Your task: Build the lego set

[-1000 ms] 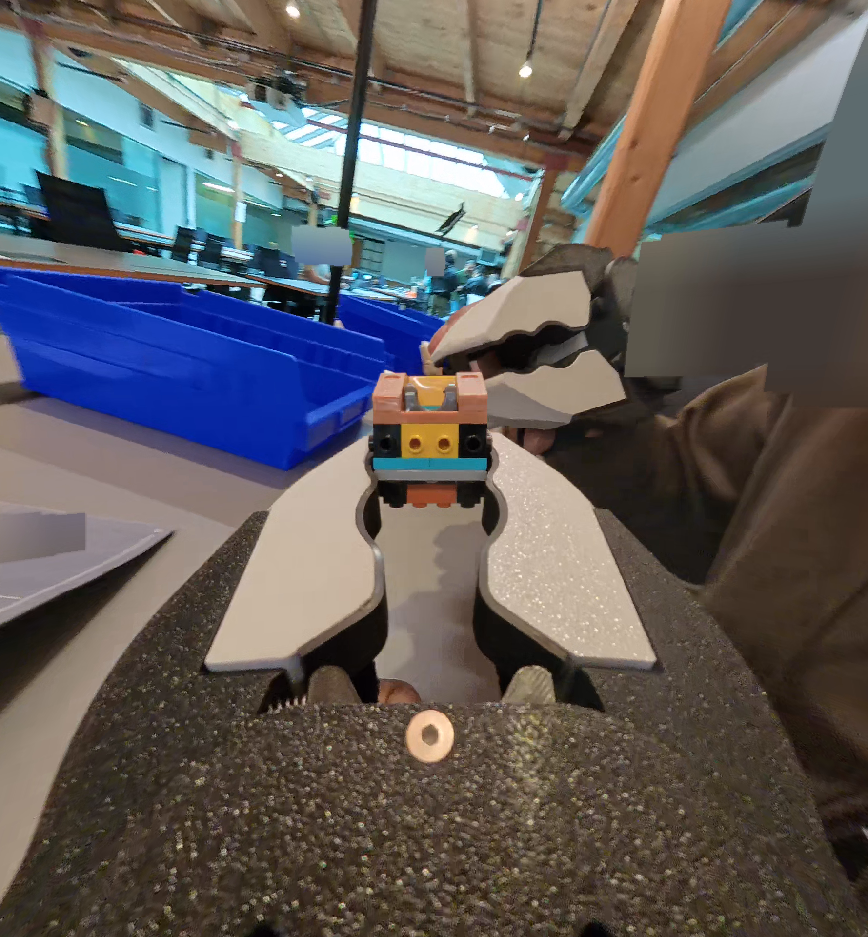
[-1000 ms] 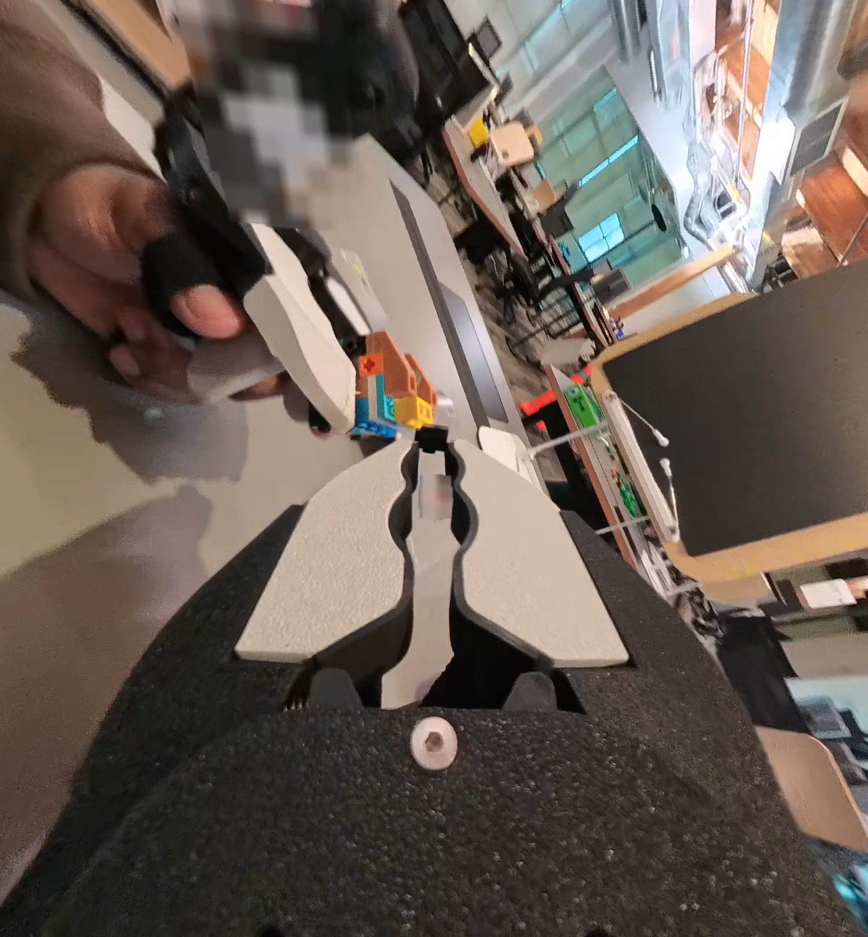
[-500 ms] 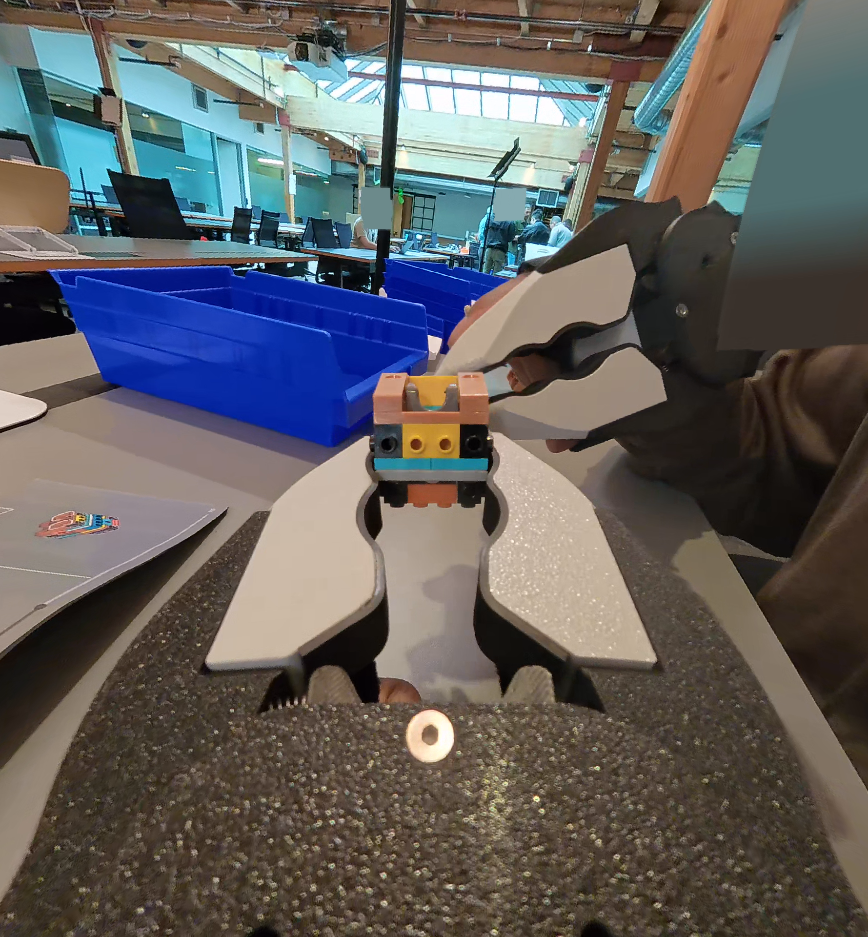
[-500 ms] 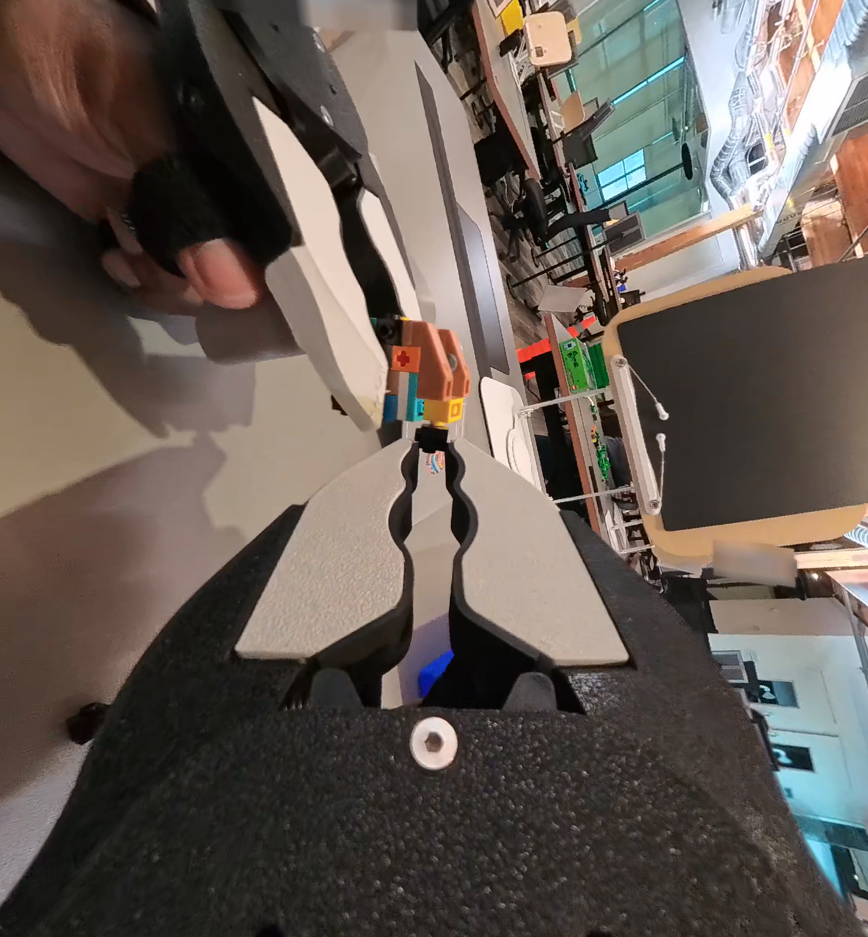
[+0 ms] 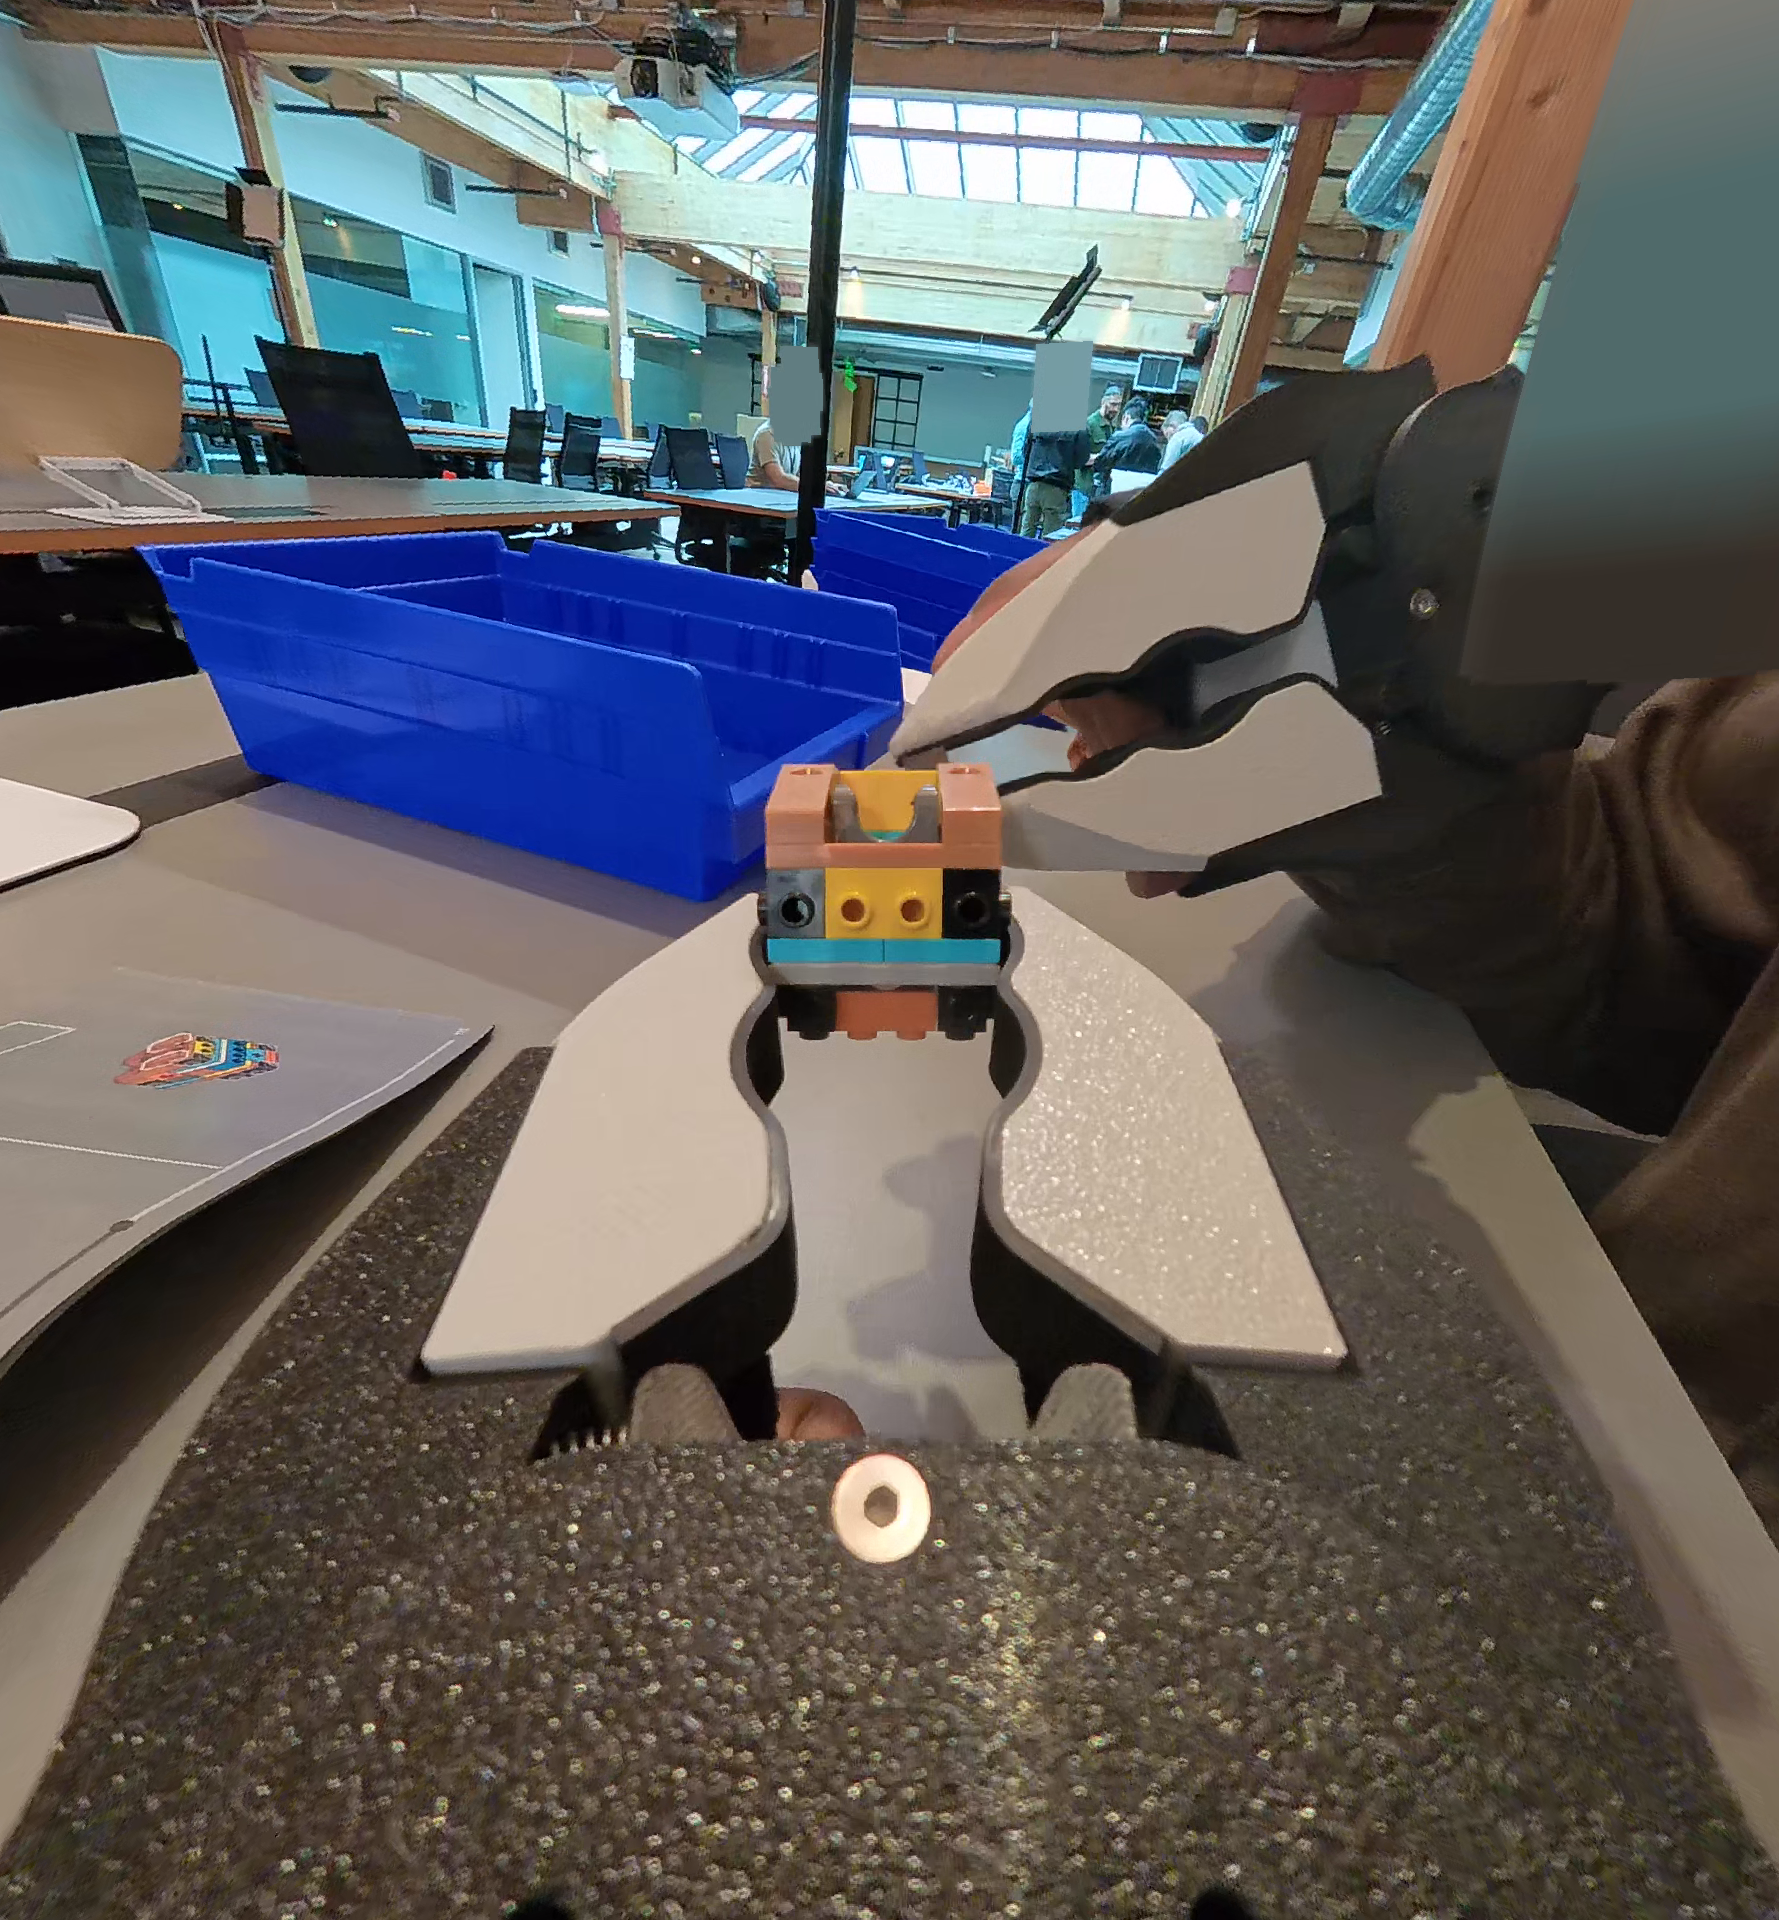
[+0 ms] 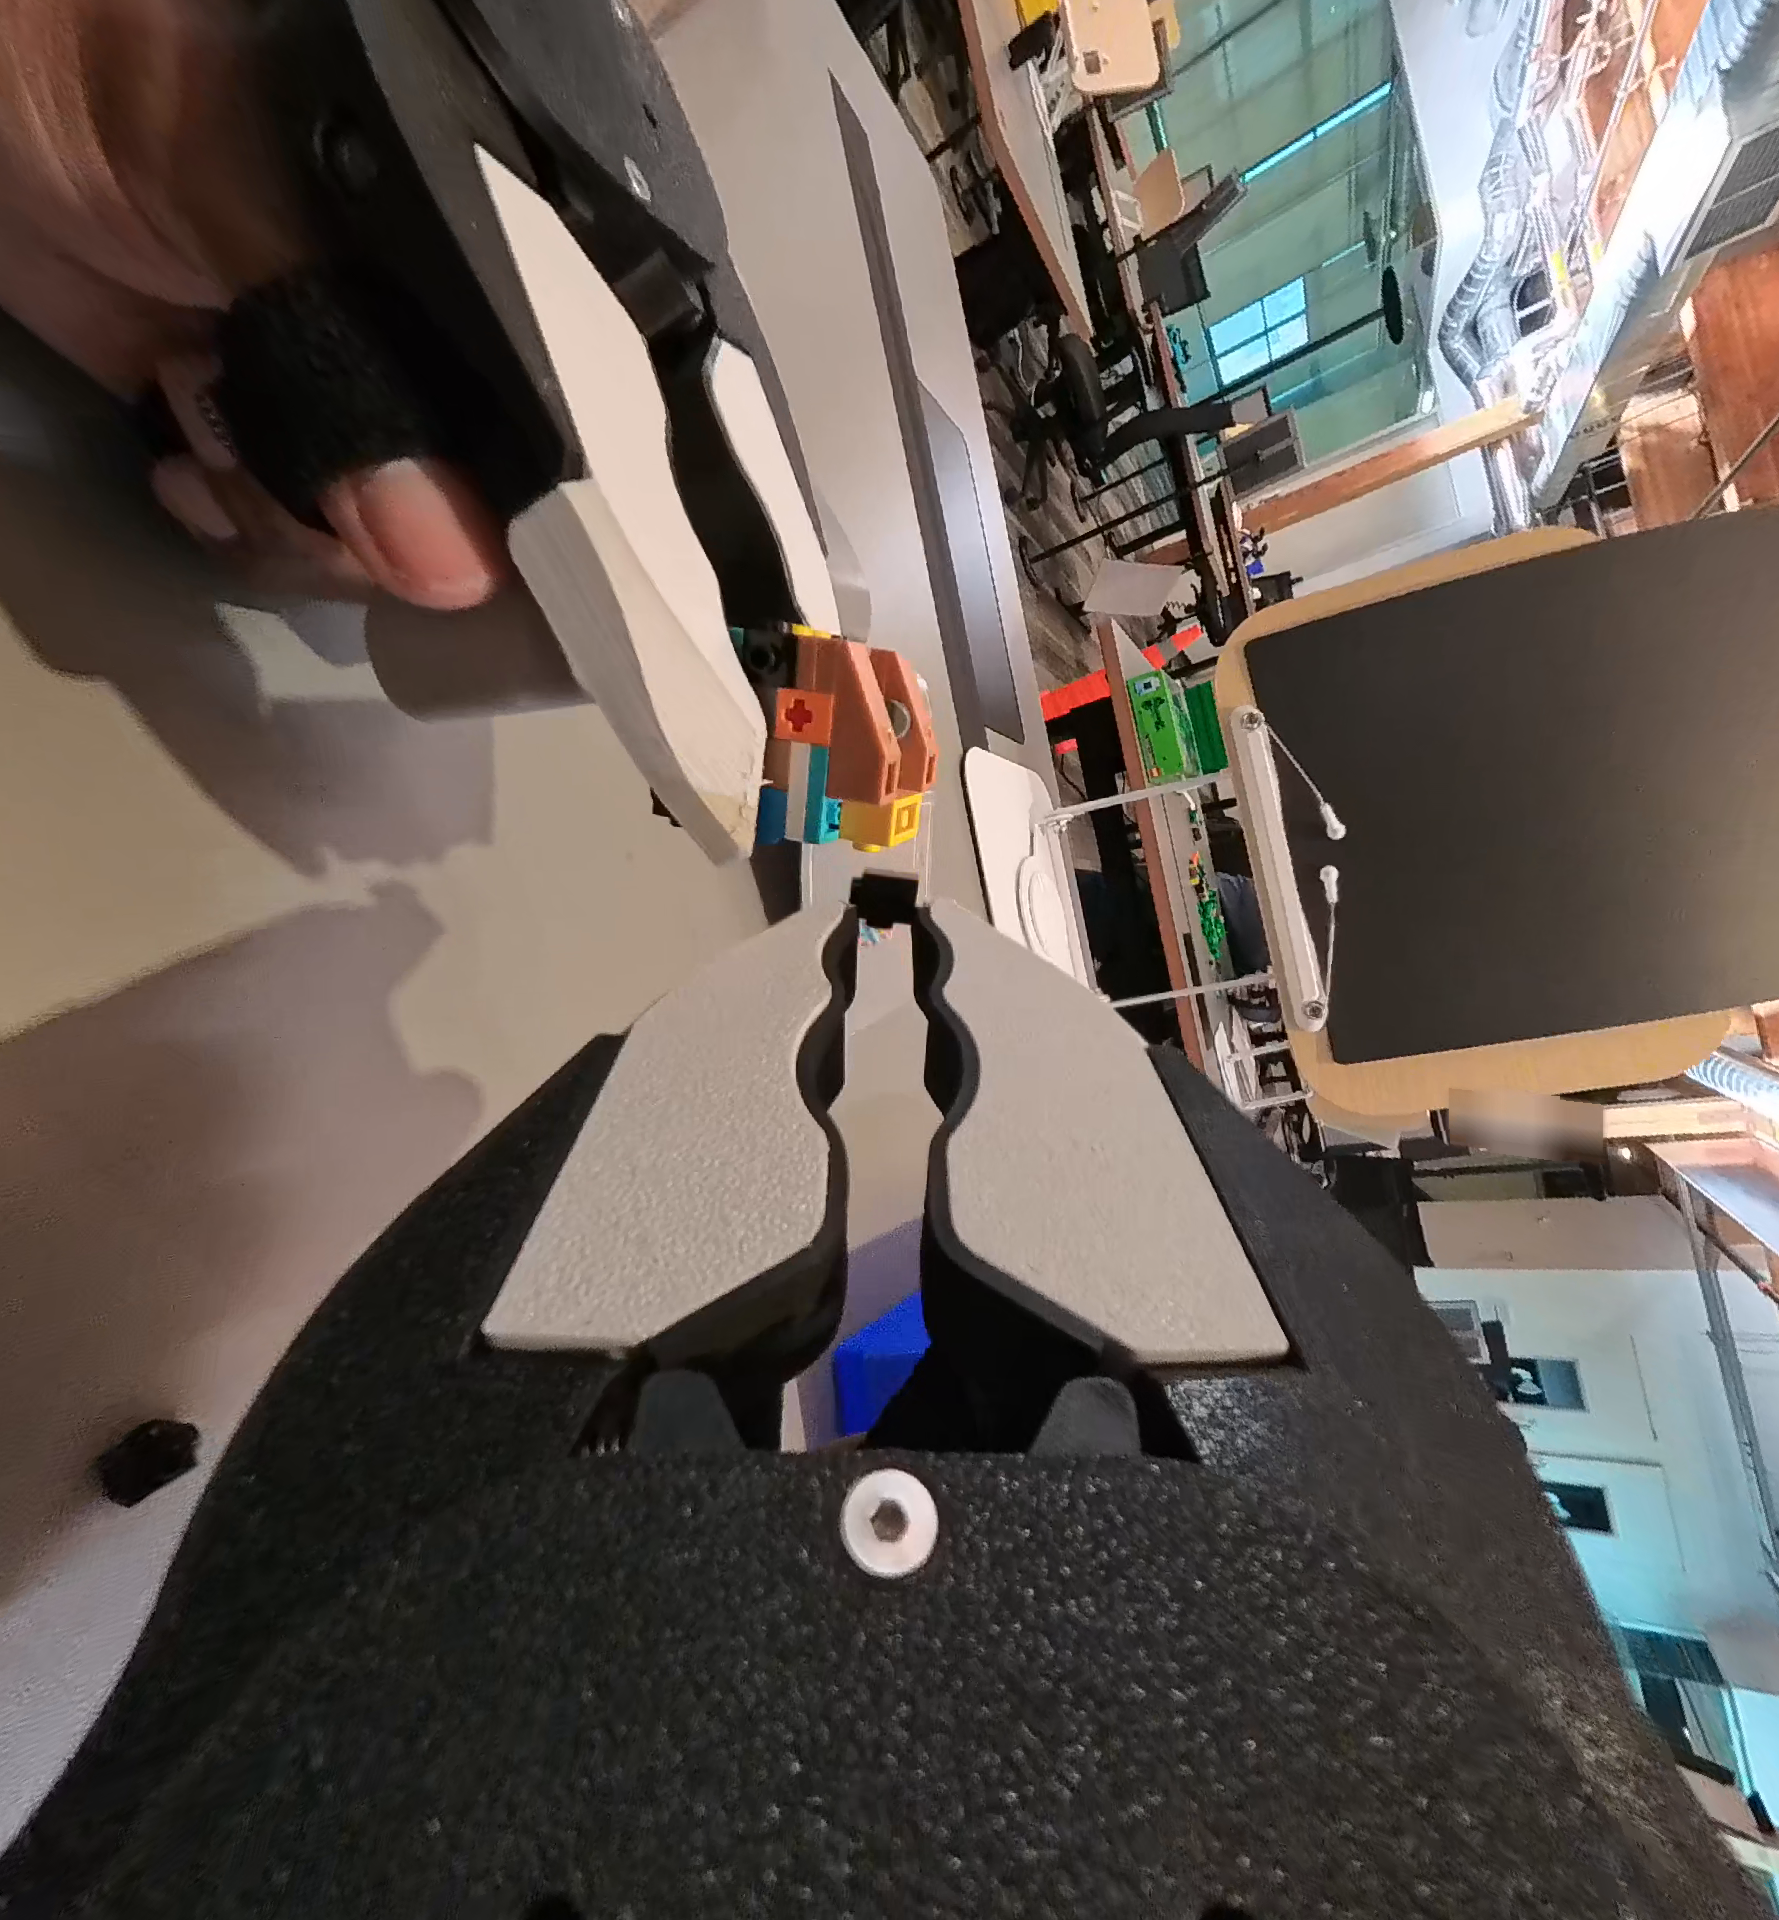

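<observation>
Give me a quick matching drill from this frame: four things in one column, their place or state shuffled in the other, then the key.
Things
1. lego model
2. small black piece
3. blue bin
4. instruction sheet

Place or state
A. lying flat on the table, to the left of the left gripper
B. standing on the table behind the model
C. clamped between the left gripper's fingertips
D. pinched at the tips of the right gripper

Pairs: 1-C, 2-D, 3-B, 4-A
</observation>
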Motion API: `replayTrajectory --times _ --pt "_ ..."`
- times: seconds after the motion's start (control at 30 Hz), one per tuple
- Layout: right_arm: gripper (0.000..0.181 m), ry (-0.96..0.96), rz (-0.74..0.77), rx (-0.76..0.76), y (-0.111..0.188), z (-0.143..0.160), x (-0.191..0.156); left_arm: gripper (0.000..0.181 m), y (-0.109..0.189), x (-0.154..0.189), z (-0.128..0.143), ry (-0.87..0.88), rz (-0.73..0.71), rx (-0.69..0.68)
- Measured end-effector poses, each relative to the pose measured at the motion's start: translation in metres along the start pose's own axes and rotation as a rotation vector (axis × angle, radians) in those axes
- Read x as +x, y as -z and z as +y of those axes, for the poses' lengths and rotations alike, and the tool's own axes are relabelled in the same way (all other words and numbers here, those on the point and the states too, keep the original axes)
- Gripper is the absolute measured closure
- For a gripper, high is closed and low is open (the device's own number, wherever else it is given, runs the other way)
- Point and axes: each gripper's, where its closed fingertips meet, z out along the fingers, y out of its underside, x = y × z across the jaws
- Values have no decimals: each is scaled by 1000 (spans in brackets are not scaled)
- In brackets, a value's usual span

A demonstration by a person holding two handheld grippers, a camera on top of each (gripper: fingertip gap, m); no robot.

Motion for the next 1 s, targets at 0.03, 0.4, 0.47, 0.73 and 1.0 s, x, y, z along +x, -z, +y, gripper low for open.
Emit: replayTrajectory --times 0.03,0.4,0.47,0.73,1.0 --pt "172 4 -2 -1 0 0 -1 144 0 0 0 -5 -1 -3" --pt "172 16 -6 36 2 -8 -3 144 0 -1 1 -5 -4 -7" --pt "172 23 -6 38 2 -8 -4 144 0 0 1 -8 -3 -10" --pt "171 43 -3 53 3 -12 -5 144 -1 0 3 -30 -16 -29" --pt "171 67 0 59 3 -12 -6 144 -1 1 4 -29 -11 -29"
